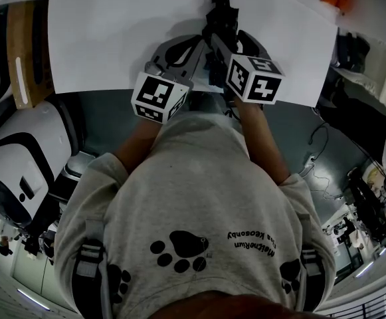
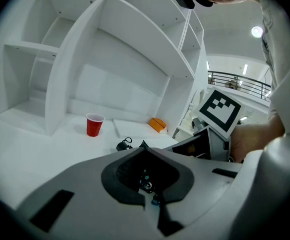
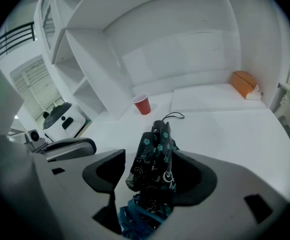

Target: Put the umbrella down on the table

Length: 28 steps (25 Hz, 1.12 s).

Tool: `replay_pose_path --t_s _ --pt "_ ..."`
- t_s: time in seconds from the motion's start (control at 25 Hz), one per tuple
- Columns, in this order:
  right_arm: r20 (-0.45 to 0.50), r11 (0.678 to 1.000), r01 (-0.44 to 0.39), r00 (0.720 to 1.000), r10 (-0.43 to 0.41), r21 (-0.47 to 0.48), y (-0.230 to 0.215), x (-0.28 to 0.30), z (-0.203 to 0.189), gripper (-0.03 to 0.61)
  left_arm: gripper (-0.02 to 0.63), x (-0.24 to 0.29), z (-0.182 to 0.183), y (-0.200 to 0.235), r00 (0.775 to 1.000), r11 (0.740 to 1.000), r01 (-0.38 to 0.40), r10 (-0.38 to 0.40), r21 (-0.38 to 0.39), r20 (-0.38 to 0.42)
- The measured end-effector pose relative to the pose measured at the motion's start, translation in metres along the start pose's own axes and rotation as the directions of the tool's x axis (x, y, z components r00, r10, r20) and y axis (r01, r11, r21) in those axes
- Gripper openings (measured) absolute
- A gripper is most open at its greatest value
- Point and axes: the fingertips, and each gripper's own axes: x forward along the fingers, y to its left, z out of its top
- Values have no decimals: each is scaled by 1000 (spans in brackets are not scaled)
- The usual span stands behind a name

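right gripper view: folded black umbrella (image 3: 157, 139) with teal flower print lies between the fingers of the right gripper (image 3: 152, 158). those fingers stand spread wide, with a clear gap on the left side and fabric brushing the right one, so it reads as no clamp. the far end with the strap loop rests on the white table (image 3: 224, 129). the near end looks bunched low between the fingers.

left gripper view: the left gripper (image 2: 147, 184) has its fingers drawn nearly together. teal-dotted fabric sits in the hollow between them, which looks like a pinch on the cloth.

head view: the umbrella lies lengthwise away from the person, close to the near table edge, with both grippers at its near end.

step judged: release and clear.
- right gripper should back straight out along its own line, without twisting, so loose folds don't snag a finger.
- left should keep low and open only once the near end is fully borne by the table, since that edge is close.
- watch for roll.

writing:
- grey shirt in head view has a small two-line print beside paw prints, upside down and not reliably readable.
- marker cubes (image 1: 254, 78) carry black-and-white square codes, no letters.
- red cup (image 3: 143, 104) shows no label.
- no brand seen on the umbrella.
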Motion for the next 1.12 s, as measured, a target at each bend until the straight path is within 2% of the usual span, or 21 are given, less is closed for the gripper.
replay_pose_path --t_s 0.32,0.44,0.64,0.84,1.12 --pt "115 1000 -12 993 12 -4 29 -31 8 278 20 -27 10 -10 999 999 37 -38 27 34" --pt "177 1000 5 984 0 -30 34 -49 16 206 20 -32 19 -21 997 998 43 -46 40 55" --pt "274 991 41 962 -4 -131 50 -80 28 142 19 -47 32 -37 995 997 47 -53 65 89" --pt "338 986 48 941 10 -162 59 -108 34 57 19 -60 47 -54 991 996 41 -51 81 120" --pt "416 976 45 908 49 -213 71 -154 45 43 19 -77 80 -82 985 994 18 -36 112 168"
